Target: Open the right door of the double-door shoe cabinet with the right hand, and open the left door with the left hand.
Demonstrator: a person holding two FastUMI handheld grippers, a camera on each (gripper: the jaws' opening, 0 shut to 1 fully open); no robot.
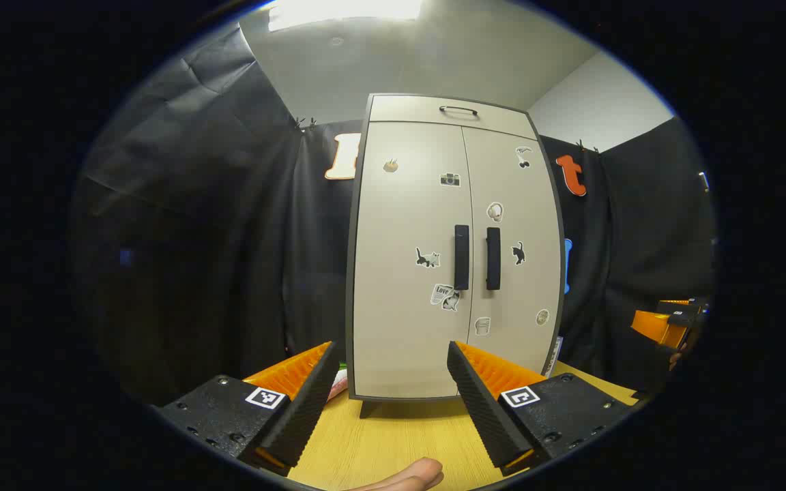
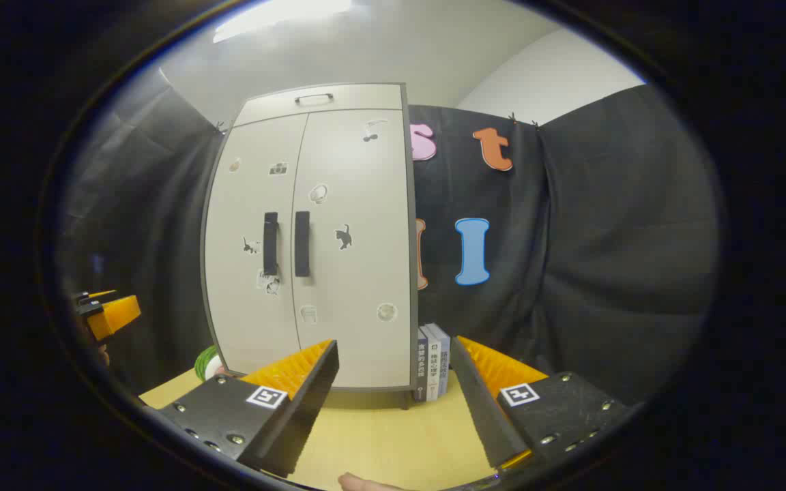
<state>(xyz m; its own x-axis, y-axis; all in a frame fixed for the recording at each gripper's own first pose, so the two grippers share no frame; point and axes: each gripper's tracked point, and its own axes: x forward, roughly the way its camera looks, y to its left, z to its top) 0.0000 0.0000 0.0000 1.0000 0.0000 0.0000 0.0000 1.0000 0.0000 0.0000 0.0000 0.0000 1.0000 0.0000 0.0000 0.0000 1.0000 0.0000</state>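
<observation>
A beige double-door shoe cabinet (image 1: 454,252) (image 2: 311,245) stands upright on the wooden table, both doors shut. Each door has a black vertical handle near the middle seam: the left handle (image 1: 461,257) (image 2: 270,243) and the right handle (image 1: 493,258) (image 2: 302,243). My left gripper (image 1: 393,361) is open, well short of the cabinet and facing its left door. My right gripper (image 2: 396,358) is open too, aimed at the cabinet's lower right corner. In the left gripper view the right gripper (image 1: 666,324) appears far off at the right; the right gripper view shows the left gripper (image 2: 110,314) at its left edge.
The yellow wooden table (image 1: 393,436) (image 2: 393,436) runs out in front of the cabinet. A few books (image 2: 432,361) stand against the cabinet's right side. A green and white object (image 2: 209,361) lies by its left foot. Black cloth walls surround the booth.
</observation>
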